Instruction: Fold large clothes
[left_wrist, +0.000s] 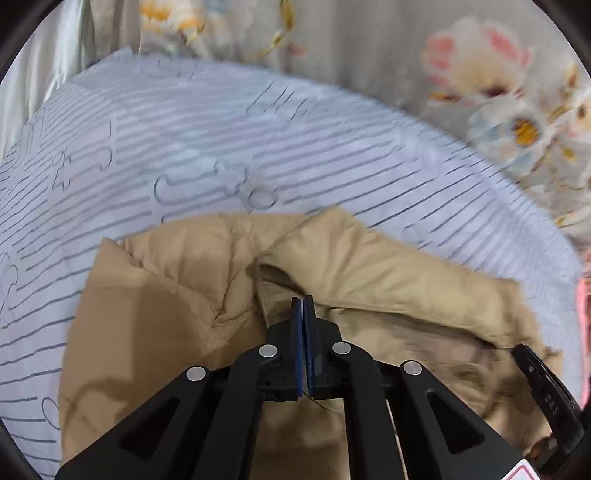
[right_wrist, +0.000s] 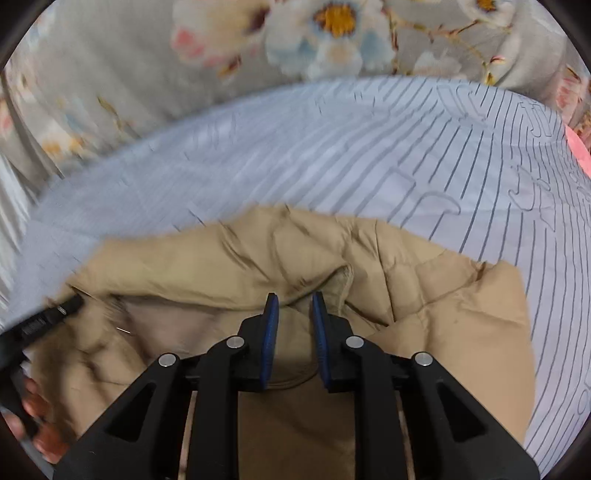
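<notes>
Jacket (left_wrist: 369, 266) rumpled on striped bedsheet (left_wrist: 258, 122)

One tan jacket (left_wrist: 369, 266), one striped sheet (left_wrist: 221, 122), two tools.

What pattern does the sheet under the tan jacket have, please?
Pale blue-white sheet with thin dark stripes; clearest in the right wrist view.
</notes>
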